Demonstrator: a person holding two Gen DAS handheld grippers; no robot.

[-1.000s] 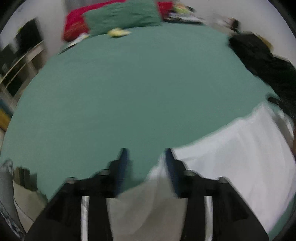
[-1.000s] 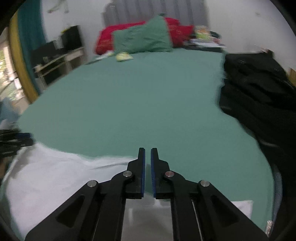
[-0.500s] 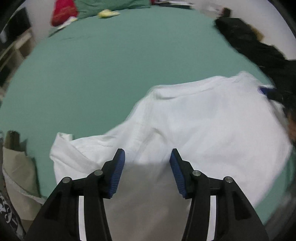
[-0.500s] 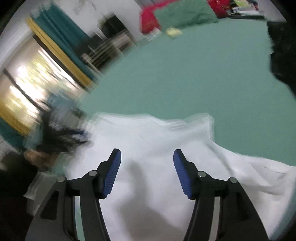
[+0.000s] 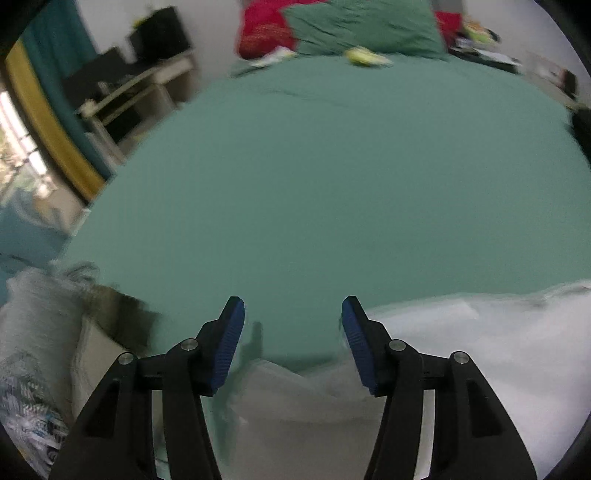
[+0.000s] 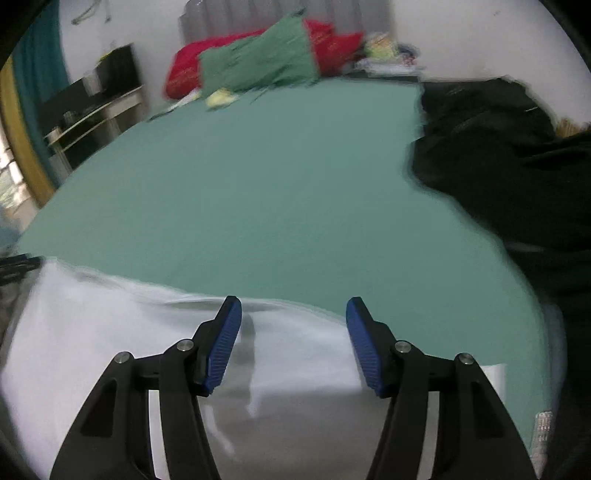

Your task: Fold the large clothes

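- Two hand-held grippers hang over a bed covered by a green sheet, and both views are somewhat blurred.
- Far left in the left wrist view, a yellow and teal curtain hangs by a bright window, with a dark shelf unit just right of it.
- Low at the left edge, a pale, fuzzy bundle of fabric sits off the bed's near corner; what it is cannot be told.
- Left gripper: its blue-padded jaws stand wide apart with nothing between them, above the near edge of the sheet.
- White garment: it lies flat on the sheet at the bed's near edge, spreading from under the left gripper off to the right.
- At the head of the bed, a red pillow lies beside a green pillow, with a small yellow item just in front of them.
- In the right wrist view the same white garment fills the lower left and runs beneath the tool.
- Right gripper: released, jaws spread wide, holding nothing, poised over the garment's far edge.
- To the right, a heap of black clothing rests on the sheet, well apart from the white garment.
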